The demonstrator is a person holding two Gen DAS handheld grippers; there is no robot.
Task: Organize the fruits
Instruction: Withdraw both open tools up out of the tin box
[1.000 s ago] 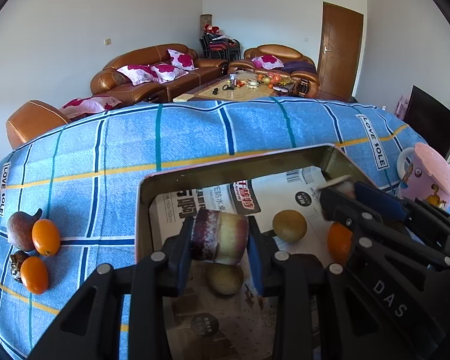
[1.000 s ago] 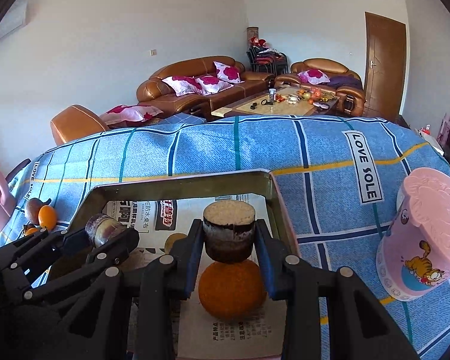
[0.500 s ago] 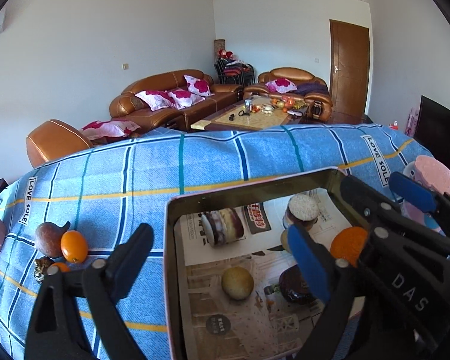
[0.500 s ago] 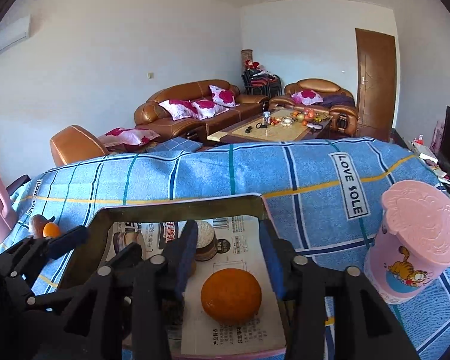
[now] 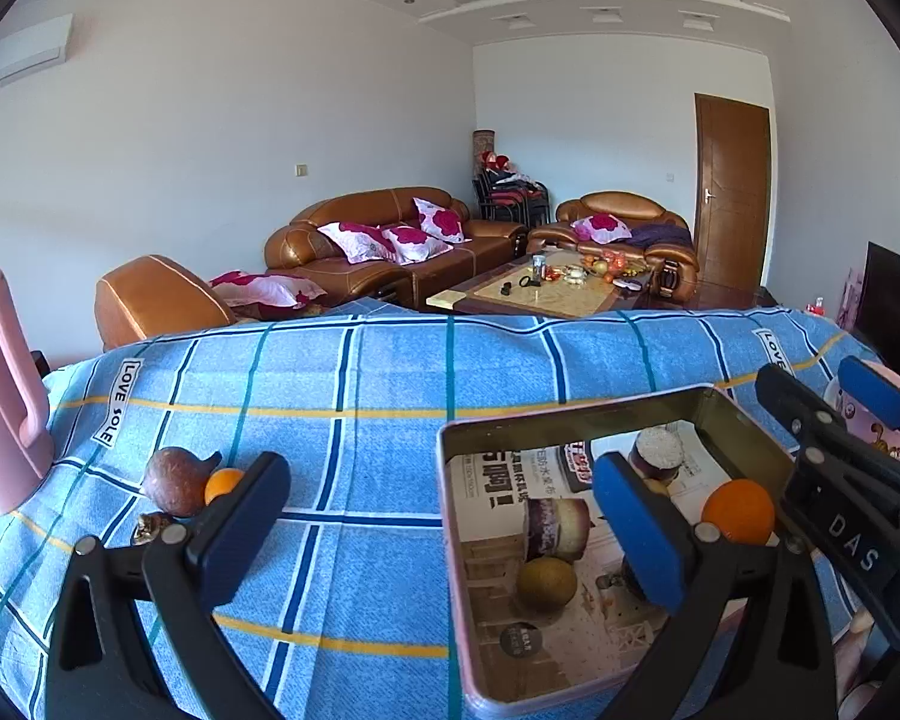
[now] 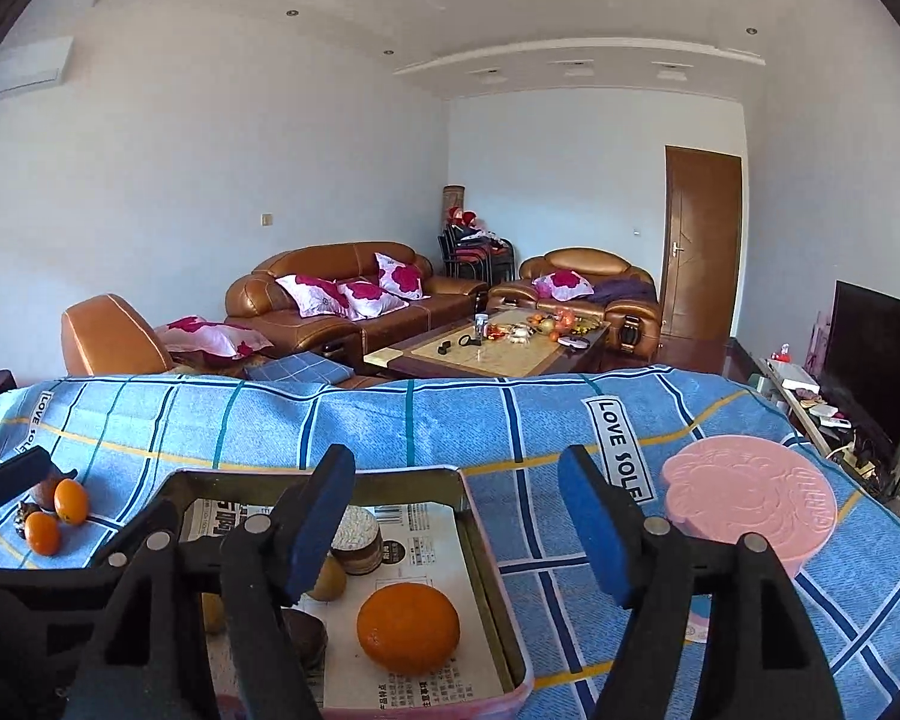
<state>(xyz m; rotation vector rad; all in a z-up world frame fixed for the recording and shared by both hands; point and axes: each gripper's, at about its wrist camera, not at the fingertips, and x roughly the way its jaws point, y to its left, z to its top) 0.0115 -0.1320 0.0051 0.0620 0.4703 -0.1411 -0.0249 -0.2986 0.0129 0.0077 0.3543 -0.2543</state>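
Fruits (image 6: 408, 627) in tray (image 6: 486, 546) | cut cylinder (image 5: 555, 528) sideways | tongs (image 5: 438, 525) opening, empty

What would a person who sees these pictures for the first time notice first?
Most likely the metal tray lined with newspaper, on the blue checked cloth, with a bright orange near its front right corner and other fruit beside it. Next come the two grippers with blue pads, the left gripper and the right gripper, both opening with nothing between them. The pink cup stands to the right of the tray.
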